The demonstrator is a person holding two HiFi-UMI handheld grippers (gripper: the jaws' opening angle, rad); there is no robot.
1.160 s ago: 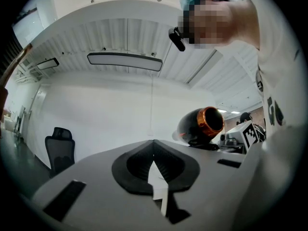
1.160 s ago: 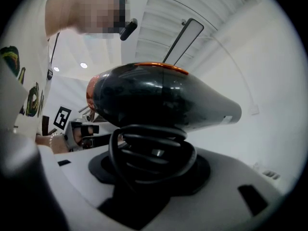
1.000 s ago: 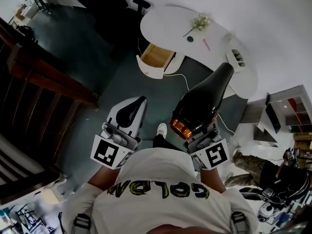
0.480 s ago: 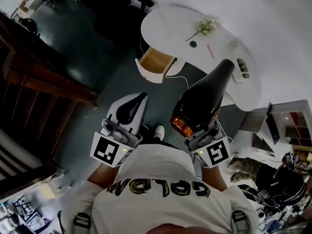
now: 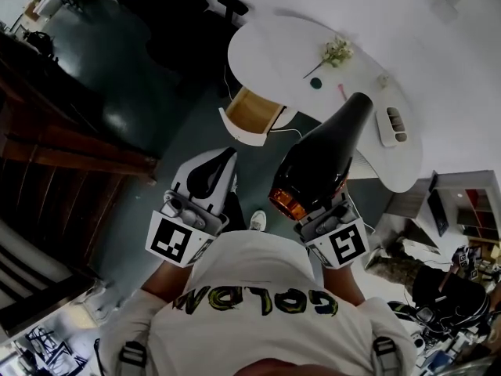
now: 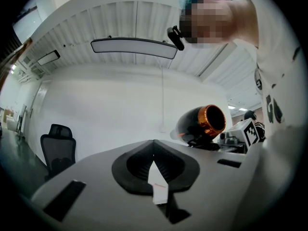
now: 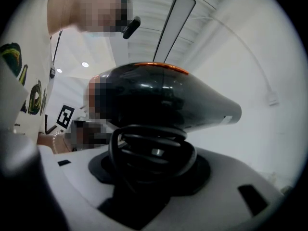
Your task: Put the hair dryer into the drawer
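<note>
In the head view my right gripper [image 5: 321, 218] is shut on a black hair dryer [image 5: 321, 159] with an orange ring at its rear; the nozzle points toward the table. The right gripper view shows the dryer [image 7: 163, 100] upright above the jaws [image 7: 151, 153], with its black cord coiled round the handle. My left gripper [image 5: 222, 164] is held level beside it, shut and holding nothing [image 6: 154, 154]. An open drawer [image 5: 252, 110] with a wooden inside hangs under the white table [image 5: 274, 45], some way ahead of both grippers.
On the table lie a sprig of flowers [image 5: 337, 52], small items and a white slotted tray [image 5: 394, 124]. A black office chair [image 5: 180, 22] stands behind the drawer. A dark wooden railing [image 5: 70, 155] runs along the left. Shelves [image 5: 466, 198] stand at right.
The table and open drawer have drifted a little lower in the head view, nearer to the grippers. Both grippers keep their pose, and the dryer stays held.
</note>
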